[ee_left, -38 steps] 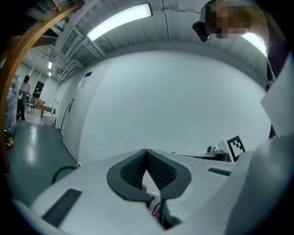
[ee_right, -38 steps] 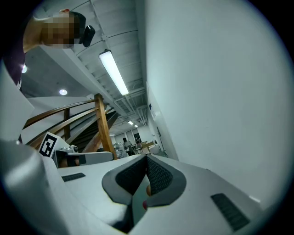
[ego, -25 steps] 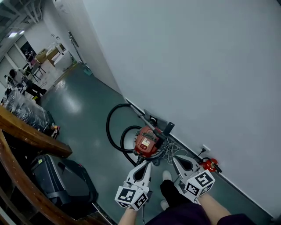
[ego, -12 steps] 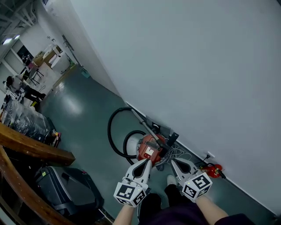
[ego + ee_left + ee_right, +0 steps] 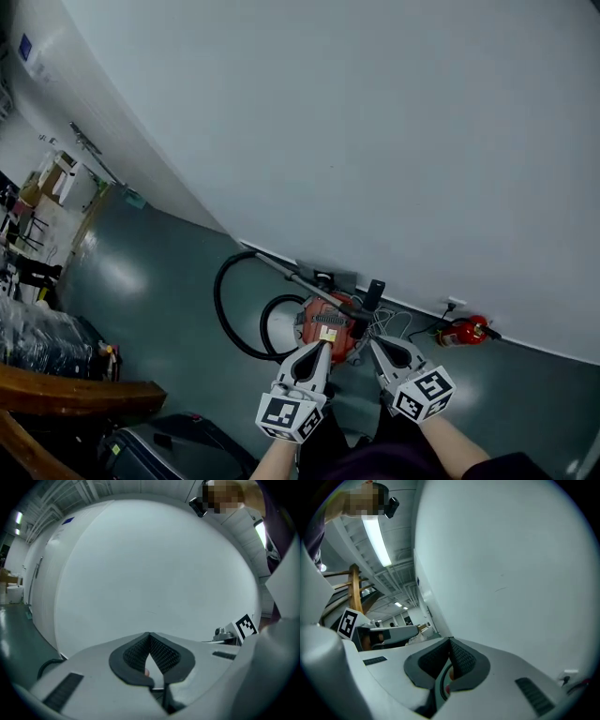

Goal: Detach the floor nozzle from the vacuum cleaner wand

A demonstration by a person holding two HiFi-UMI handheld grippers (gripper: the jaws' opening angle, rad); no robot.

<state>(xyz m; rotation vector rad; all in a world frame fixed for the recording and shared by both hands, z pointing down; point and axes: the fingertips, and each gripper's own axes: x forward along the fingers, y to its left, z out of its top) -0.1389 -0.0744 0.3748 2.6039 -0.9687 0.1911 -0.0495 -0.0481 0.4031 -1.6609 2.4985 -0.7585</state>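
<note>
**A:** Where is the vacuum cleaner in relation to the tools?

**B:** It sits on the floor [image 5: 159, 281] at the foot of the white wall [image 5: 375, 141]. In the head view its red body [image 5: 328, 323] lies just beyond both tool tips. The left tool [image 5: 321, 347] points at the body's near edge. The right tool [image 5: 376, 346] points just to the right of it, toward a tangle of pale cord [image 5: 392, 323].

**A:** Are they touching it?

**B:** No contact shows. Each gripper view has only bare wall ahead of its jaws.

**A:** And the jaws themselves?

**B:** The left tool's jaws [image 5: 149, 634] are pressed together with nothing between them, and so are the right tool's [image 5: 450, 640]. The pads [image 5: 164, 656] are dark with a fine grid texture, set in smooth grey shells.

**A:** Where's the wand?

**B:** The wand [image 5: 281, 267] is a thin metallic tube lying slantwise along the wall base, up-left of the red body. A black hose [image 5: 223, 314] curls from there in a wide loop across the floor.

**A:** And the floor nozzle?

**B:** A dark, blocky piece [image 5: 374, 292] stands against the wall just right of the wand's lower end. It is too small to tell whether that is the nozzle.

**A:** What about surfaces?

**B:** The floor is a glossy grey-green that catches the light, and the wall is matte. A red fire extinguisher [image 5: 462, 331] lies by the wall, to the right of the vacuum. A brown wooden rail [image 5: 75, 398] crosses the lower left.
</note>
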